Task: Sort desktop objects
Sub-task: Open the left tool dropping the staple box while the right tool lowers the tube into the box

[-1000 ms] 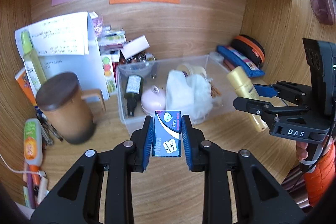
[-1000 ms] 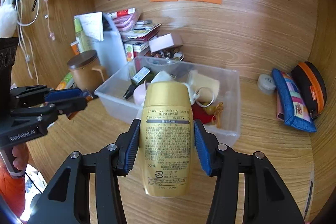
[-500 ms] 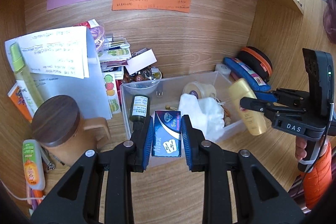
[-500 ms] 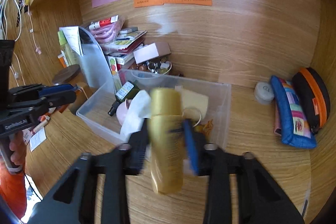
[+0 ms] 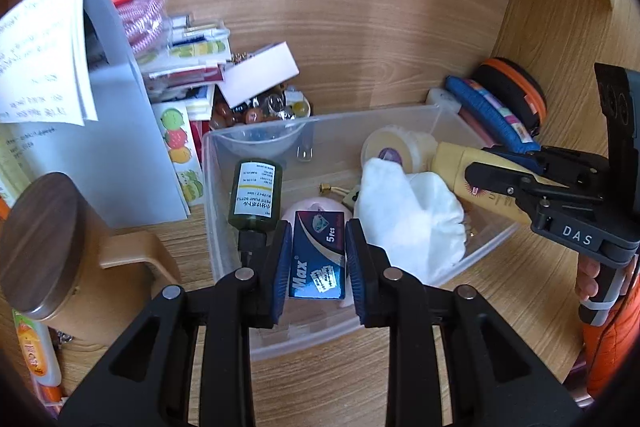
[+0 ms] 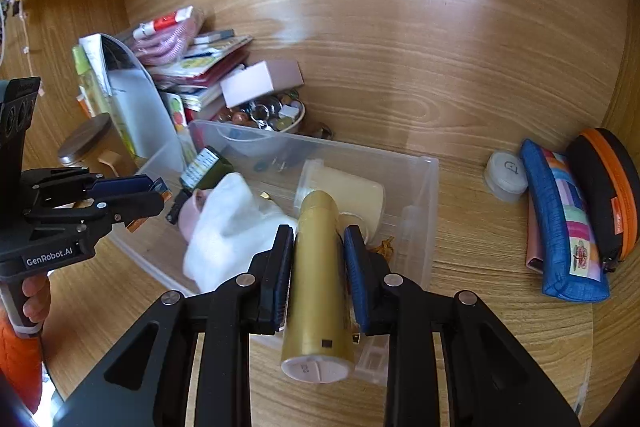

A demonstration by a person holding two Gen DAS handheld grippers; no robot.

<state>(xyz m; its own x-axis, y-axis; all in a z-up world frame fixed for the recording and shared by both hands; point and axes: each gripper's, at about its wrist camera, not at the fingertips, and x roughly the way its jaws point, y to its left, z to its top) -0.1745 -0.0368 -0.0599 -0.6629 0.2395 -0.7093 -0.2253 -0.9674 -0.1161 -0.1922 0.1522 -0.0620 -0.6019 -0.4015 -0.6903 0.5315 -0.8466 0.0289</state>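
Observation:
My left gripper [image 5: 316, 227] is shut on a small blue box [image 5: 318, 259] marked "Max 5 pcs" and hovers over the near part of a clear plastic bin [image 5: 208, 163]. My right gripper [image 6: 316, 235] is shut on a gold bottle [image 6: 316, 287], cap end toward the camera, over the bin's [image 6: 432, 179] right half. Inside the bin lie a dark green bottle [image 5: 254, 195], a white cloth [image 5: 408, 215], a pink round item [image 5: 308, 205] and a cream roll [image 5: 388, 147]. Each gripper shows in the other's view: left gripper [image 6: 154, 195], right gripper [image 5: 484, 167].
A wooden mug with a dark lid [image 5: 44, 247] stands left of the bin. Papers, books and a bowl of trinkets [image 5: 260, 111] crowd the back left. A small white jar [image 6: 506, 175], a blue pencil case [image 6: 568, 227] and a black-orange case [image 6: 608, 187] lie right.
Both grippers moved forward and down, from in front of the bin to over it. The gold bottle turned from its broad face to its narrow side, and the right jaws narrowed on it.

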